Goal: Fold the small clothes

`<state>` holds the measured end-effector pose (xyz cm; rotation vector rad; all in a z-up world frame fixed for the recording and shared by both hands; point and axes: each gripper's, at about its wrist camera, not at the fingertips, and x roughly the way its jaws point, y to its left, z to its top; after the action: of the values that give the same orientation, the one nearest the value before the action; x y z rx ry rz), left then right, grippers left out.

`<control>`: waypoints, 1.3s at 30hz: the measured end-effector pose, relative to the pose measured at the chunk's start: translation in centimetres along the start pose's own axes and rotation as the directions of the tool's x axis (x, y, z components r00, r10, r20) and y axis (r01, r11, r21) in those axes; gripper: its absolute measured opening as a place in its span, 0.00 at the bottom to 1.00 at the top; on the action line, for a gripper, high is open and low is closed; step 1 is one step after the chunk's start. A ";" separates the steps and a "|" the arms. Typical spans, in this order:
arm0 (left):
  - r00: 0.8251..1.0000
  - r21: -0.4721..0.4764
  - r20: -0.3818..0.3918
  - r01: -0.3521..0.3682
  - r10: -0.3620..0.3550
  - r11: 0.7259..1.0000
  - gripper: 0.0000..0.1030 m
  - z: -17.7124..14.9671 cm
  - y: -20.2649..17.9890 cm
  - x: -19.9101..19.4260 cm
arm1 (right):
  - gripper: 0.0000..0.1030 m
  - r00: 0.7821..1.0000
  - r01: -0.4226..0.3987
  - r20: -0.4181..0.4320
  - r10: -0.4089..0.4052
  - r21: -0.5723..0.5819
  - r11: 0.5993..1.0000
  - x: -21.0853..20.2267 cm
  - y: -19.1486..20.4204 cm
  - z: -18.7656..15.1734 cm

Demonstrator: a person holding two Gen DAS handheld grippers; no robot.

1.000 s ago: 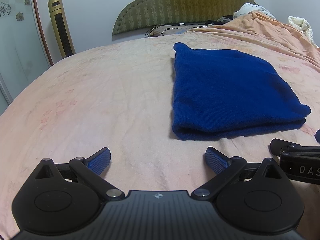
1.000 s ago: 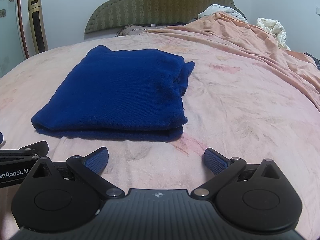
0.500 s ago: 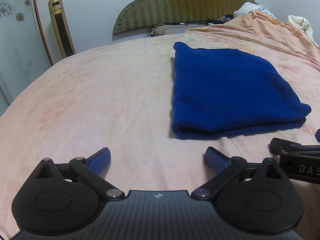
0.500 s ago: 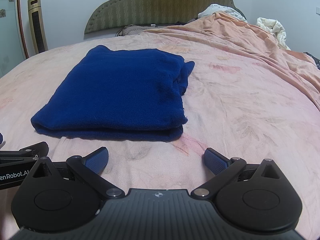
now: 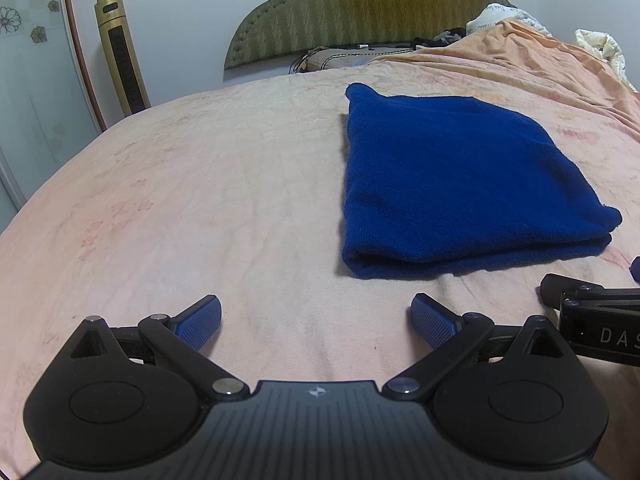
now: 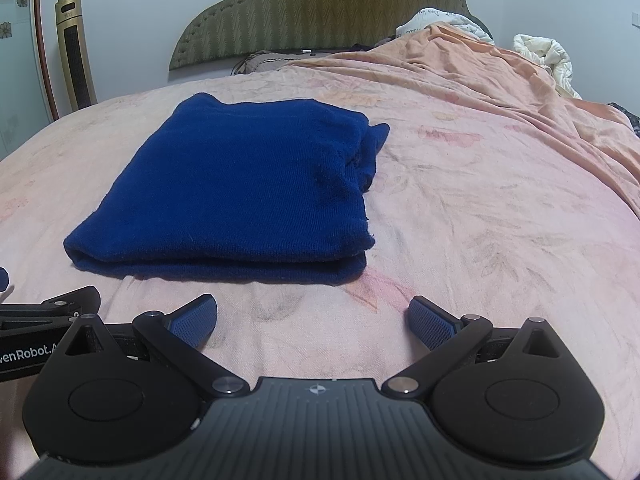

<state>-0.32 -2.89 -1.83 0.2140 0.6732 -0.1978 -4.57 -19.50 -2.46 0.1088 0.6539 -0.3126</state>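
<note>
Both claws, left claw (image 5: 316,320) and right claw (image 6: 313,320), released, hover empty; folded sweater (image 6: 244,192) on bed (image 6: 480,208) at 11 o'clock of right.

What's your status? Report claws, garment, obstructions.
Left claw open, empty. Right claw open, empty. Blue sweater folded flat on the bed, untouched. Nothing between claws and sweater.

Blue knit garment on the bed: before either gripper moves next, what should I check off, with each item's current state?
1. Blue knit garment folded flat on the pink bedsheet: ok.
2. Edges aligned: not ok, a flap pokes out at the far right corner.
3. Left gripper open, empty: ok.
4. Right gripper open, empty: ok.
5. Both grippers short of the garment, not touching: ok.
6. More clothes waiting: cannot tell.
</note>
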 end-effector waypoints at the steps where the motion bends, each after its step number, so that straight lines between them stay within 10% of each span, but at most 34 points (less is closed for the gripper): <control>1: 1.000 0.000 -0.001 0.000 0.000 1.000 0.99 0.0 0.0 0.0 | 1.00 1.000 0.000 0.000 0.000 0.000 1.000 0.0 0.0 0.0; 39: 1.000 -0.006 -0.006 -0.011 0.011 1.000 0.99 0.3 0.4 -0.8 | 1.00 1.000 -0.025 -0.012 0.025 0.037 0.999 -1.7 0.3 1.1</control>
<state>-0.65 -2.46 -1.09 0.2125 0.6786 -0.1844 -5.11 -19.04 -0.56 0.1541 0.6584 -0.3002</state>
